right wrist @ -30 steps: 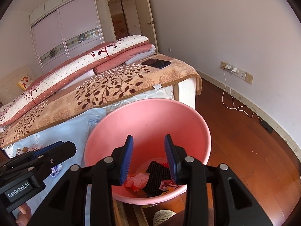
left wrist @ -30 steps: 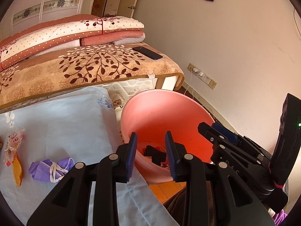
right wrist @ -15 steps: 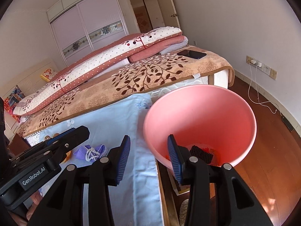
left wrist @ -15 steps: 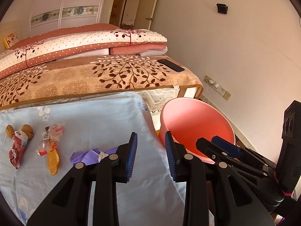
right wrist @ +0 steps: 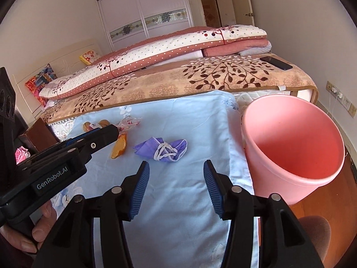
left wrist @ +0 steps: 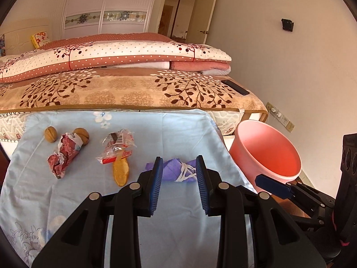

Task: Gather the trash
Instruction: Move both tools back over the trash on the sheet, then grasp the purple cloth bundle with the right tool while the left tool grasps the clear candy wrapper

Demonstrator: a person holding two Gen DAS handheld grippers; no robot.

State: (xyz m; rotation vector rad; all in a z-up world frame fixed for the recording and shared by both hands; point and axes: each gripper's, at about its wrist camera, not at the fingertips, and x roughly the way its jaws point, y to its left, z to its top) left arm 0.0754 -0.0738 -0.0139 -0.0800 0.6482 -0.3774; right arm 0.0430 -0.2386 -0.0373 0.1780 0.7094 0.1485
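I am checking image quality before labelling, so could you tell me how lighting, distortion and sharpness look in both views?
Left wrist view: warm daylight, strong fisheye bending with dark corners, purple mask sharp between the left gripper fingers. Right wrist view: cooler light, same curvature, pink bucket brightly lit inside, right gripper crisp.

A folded quilt (left wrist: pixel 116 60) lies on the far bed (left wrist: pixel 125 93). A dark phone (left wrist: pixel 235 87) rests at its right end. White wardrobe doors (left wrist: pixel 107 6) stand beyond.

Both tongs (left wrist: pixel 178 178) (right wrist: pixel 176 178) agape, empty.
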